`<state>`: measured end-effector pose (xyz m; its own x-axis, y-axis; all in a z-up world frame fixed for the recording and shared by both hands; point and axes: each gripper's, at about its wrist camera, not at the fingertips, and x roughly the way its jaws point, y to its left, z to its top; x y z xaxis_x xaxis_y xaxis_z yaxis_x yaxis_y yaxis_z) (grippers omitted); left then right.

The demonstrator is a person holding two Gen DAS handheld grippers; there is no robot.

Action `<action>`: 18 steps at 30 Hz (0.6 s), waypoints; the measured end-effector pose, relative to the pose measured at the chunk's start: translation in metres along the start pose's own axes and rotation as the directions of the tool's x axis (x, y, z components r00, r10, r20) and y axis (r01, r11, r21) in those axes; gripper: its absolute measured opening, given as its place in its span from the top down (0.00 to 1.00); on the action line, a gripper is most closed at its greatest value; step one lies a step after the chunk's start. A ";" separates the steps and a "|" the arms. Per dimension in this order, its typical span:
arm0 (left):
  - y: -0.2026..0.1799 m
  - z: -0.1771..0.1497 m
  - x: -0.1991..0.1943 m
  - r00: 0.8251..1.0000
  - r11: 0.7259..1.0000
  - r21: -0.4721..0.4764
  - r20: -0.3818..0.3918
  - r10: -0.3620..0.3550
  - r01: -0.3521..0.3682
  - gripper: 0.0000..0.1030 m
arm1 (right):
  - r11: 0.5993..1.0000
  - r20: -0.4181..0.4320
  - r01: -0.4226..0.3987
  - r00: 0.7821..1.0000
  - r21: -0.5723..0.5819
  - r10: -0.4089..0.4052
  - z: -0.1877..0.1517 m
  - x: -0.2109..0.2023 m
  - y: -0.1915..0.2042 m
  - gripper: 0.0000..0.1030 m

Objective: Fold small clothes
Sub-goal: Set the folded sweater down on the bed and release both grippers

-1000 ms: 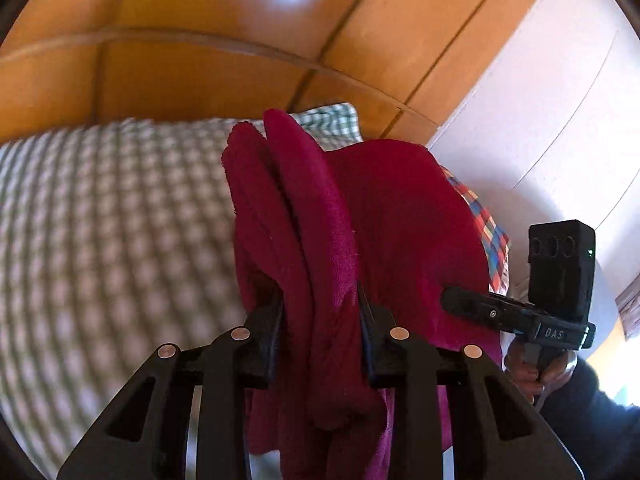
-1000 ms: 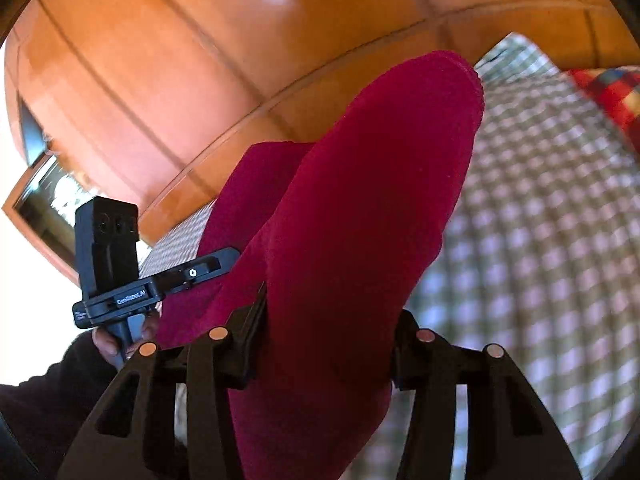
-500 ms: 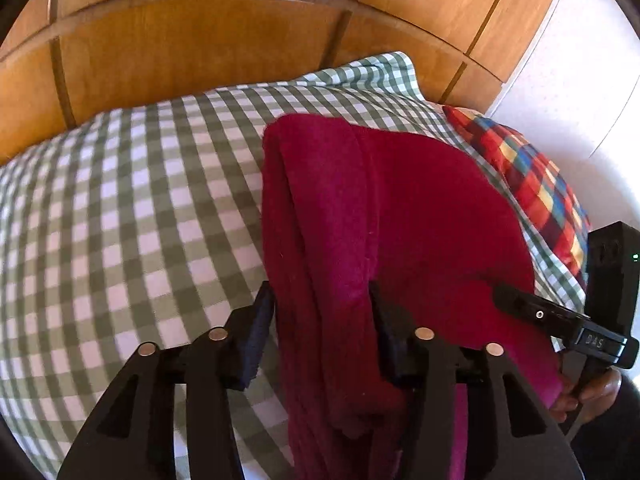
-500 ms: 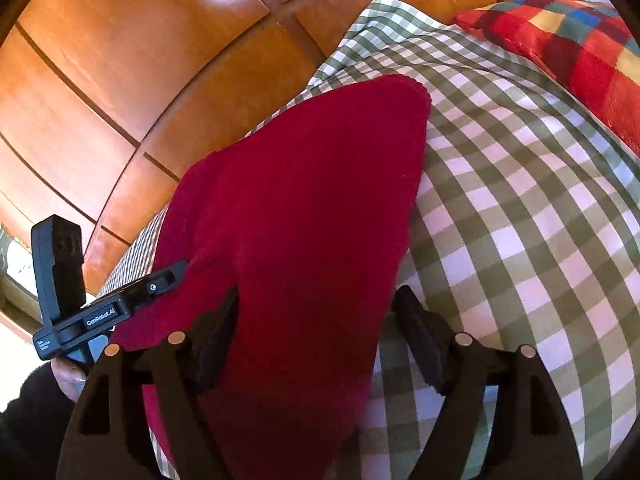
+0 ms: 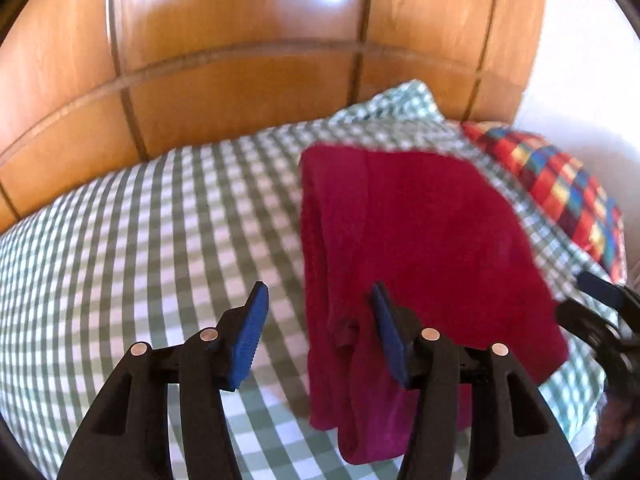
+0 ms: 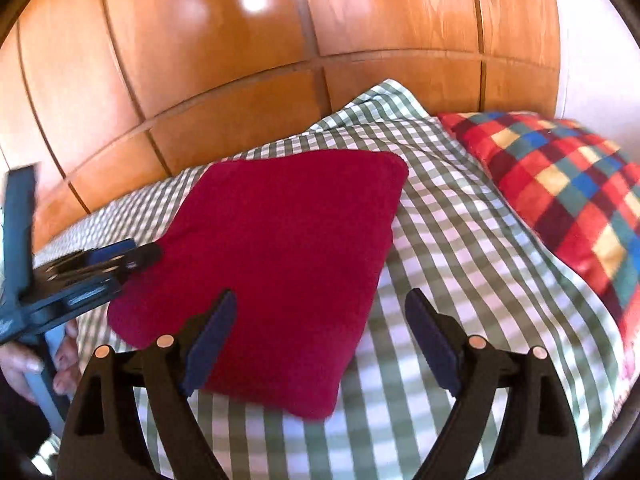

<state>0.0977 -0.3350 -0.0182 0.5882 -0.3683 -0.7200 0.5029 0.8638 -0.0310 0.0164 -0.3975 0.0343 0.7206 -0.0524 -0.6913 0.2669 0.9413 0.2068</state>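
A folded dark red garment [image 6: 280,256] lies flat on the green-and-white checked bedsheet [image 6: 460,248]. In the left wrist view the red garment [image 5: 420,240] shows its layered folded edge on the left side. My left gripper [image 5: 320,320] is open, just over the garment's near left edge, holding nothing. My right gripper [image 6: 320,328] is open and empty above the garment's near right corner. The left gripper [image 6: 100,264] also shows at the left of the right wrist view, and the right gripper's tip [image 5: 600,292] shows at the right edge of the left wrist view.
A multicoloured checked pillow [image 6: 560,200] lies to the right of the garment; it also shows in the left wrist view [image 5: 560,192]. A wooden panelled headboard [image 6: 280,60] stands behind the bed. A white wall [image 5: 580,60] is at the far right.
Both grippers let go of the red garment and opened. The garment, held up before, now lies folded flat on the bedsheet. Both grippers have drawn back a little.
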 end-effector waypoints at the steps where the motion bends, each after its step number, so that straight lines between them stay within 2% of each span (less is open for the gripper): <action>1: 0.000 0.000 -0.005 1.000 1.000 -0.012 0.016 -0.006 0.007 0.49 | 1.000 0.001 -0.005 1.000 0.010 0.005 -0.006 -0.006 0.005 0.17; 4: -0.004 -0.001 -0.031 0.996 1.000 -0.016 0.088 0.000 0.002 0.49 | 1.000 0.003 0.006 1.000 0.028 -0.006 -0.018 -0.015 0.017 0.17; 9: -0.008 -0.012 -0.070 0.987 0.999 -0.036 0.161 0.012 -0.006 0.49 | 0.995 0.017 0.065 0.998 0.071 -0.067 -0.030 -0.023 0.034 0.13; 11: -0.008 -0.019 -0.082 0.983 0.999 -0.041 0.180 0.029 -0.022 0.42 | 0.993 0.014 0.082 0.996 0.080 -0.083 -0.033 -0.025 0.040 0.11; 14: -0.008 -0.028 -0.099 0.978 0.998 -0.041 0.200 0.056 -0.049 0.41 | 0.992 0.007 0.112 0.994 0.063 -0.113 -0.036 -0.026 0.051 0.09; 18: -0.003 -0.039 -0.113 0.973 0.995 -0.049 0.212 0.092 -0.084 0.32 | 0.987 0.030 0.158 0.987 0.040 -0.159 -0.041 -0.035 0.066 0.04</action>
<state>0.0051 -0.2822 0.0365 0.7528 -0.3514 -0.5566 0.4205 0.9073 -0.0040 -0.0174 -0.3198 0.0436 0.6877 -0.2118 -0.6944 0.4030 0.9070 0.1225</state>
